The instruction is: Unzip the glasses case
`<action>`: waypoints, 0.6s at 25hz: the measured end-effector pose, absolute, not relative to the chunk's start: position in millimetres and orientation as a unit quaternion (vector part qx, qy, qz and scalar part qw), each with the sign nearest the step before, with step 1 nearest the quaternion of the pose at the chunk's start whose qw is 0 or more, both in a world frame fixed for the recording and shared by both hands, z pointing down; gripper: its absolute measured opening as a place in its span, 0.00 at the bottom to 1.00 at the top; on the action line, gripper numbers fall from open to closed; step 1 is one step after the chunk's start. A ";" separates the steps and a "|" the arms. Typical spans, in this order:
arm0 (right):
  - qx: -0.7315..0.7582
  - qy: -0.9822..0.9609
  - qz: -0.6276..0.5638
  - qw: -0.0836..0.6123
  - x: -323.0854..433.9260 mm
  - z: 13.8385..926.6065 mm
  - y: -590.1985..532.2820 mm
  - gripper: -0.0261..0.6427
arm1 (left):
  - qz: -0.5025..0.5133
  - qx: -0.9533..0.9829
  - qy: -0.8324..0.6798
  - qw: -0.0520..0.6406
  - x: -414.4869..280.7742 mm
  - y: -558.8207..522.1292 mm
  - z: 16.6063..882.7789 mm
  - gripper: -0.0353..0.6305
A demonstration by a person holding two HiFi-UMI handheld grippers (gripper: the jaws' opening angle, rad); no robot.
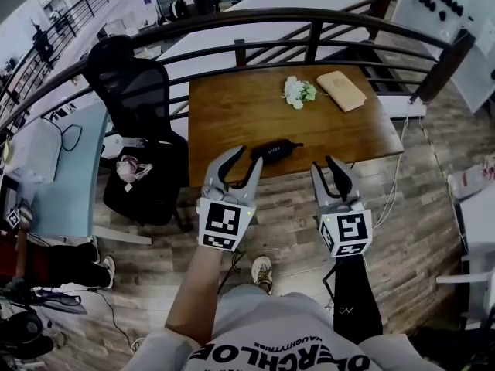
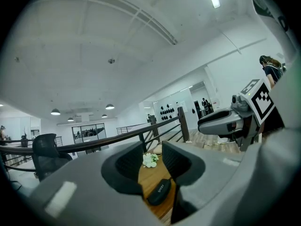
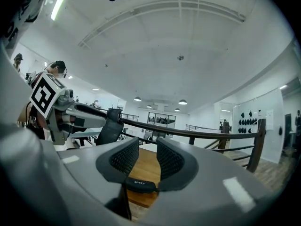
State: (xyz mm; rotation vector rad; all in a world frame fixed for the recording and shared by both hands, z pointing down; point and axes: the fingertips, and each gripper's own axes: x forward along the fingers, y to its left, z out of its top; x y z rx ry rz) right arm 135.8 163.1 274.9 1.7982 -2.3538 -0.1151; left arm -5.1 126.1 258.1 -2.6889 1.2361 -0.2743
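L gripper first: jaws spread apart, nothing clamped, tips hanging just at the near edge of the table, right by the left end of the glasses case. Can't tell from the head view if a tip is touching it; in the left gripper view the case sits low in the gap between my pads, lying flat on the wood, not pinched. R gripper is released too, jaws wide, empty, held off the table's front edge a bit right of the case; in the right gripper view the case shows across the bottom of the gap, white lettering on top. The case itself: black, long, closed, lying roughly along the front edge, near the middle, w/ a thin tail sticking out at its right end. Further back on the table, a small bunch of white flowers, and just beside them to the right a tan flat pouch, both well apart from the case. Curved dark railing wraps behind the table. Black office chair stands off the table's left side, wood floor below. Each gripper shows in the other's view, marker cube up.
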 end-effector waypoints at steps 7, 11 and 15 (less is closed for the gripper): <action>0.606 -0.790 -0.033 0.088 130.8 278.8 136.8 0.26 | -0.098 -0.905 0.406 0.086 -7.9 101.5 263.1 0.41; 0.605 -0.791 -0.036 0.084 126.8 273.0 126.3 0.26 | -0.097 -0.905 0.404 0.092 -12.2 93.6 259.4 0.41; 0.600 -0.794 -0.038 0.083 121.6 271.6 118.9 0.26 | -0.097 -0.903 0.408 0.092 -17.4 88.9 259.4 0.41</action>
